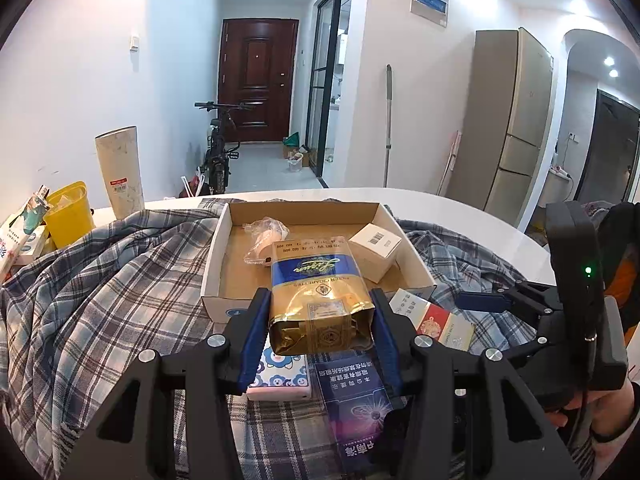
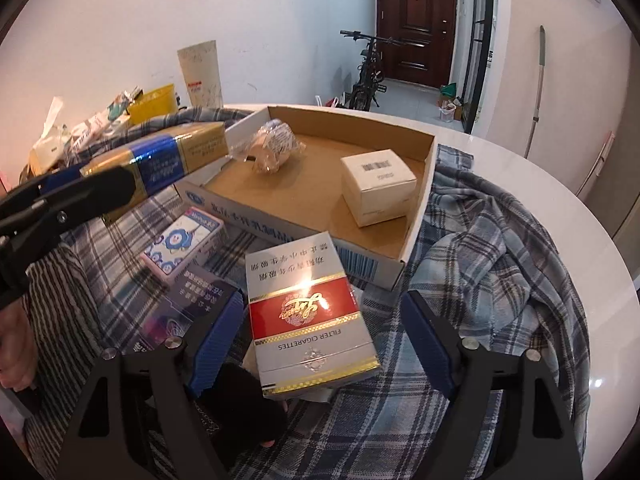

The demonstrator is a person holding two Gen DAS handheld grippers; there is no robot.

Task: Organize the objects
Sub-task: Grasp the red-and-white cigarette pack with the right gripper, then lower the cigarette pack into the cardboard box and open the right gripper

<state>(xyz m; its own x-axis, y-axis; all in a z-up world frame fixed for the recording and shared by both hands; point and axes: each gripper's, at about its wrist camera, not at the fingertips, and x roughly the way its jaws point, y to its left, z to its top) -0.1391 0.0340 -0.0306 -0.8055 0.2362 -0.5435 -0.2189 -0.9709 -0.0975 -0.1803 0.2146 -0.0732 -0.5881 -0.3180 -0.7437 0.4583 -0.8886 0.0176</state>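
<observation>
Cardboard forms the shallow open tray (image 1: 216, 256), raw brown inside and white outside, resting on a rumpled blue-grey plaid cloth (image 1: 120, 280) that covers a round white table (image 1: 472, 208). Inside the tray lie a crinkled clear plastic packet (image 1: 266, 236) and a small white cube box (image 1: 376, 246) with a barcode label. The left gripper (image 1: 322, 320) clamps a glossy gold-and-blue soft cigarette pack (image 1: 320, 300) between its ribbed blue pads; the pack's foil end is crumpled and it hangs lifted over the tray's near edge, pointing into the tray. "FILTER CIGARETTES" shows on it upside down. Under that gripper, on the cloth, sit a pink-edged box with blue cartoon faces (image 1: 280, 372) and a dark purple pack (image 1: 352, 396) printed with Chinese characters. The right gripper (image 2: 320, 344) tilts steeply down with its jaws spread wider than the hard white-and-red cigarette pack (image 2: 310, 316) between them; the pads stand clear of both its sides, so it grips nothing. That pack lies on the cloth just beside the tray's near wall and reads "FILTER CIGARETTES" under a gold script crest. At the table's far left edge stand a yellow container (image 1: 70, 212) and a pale cylinder (image 1: 120, 172).
</observation>
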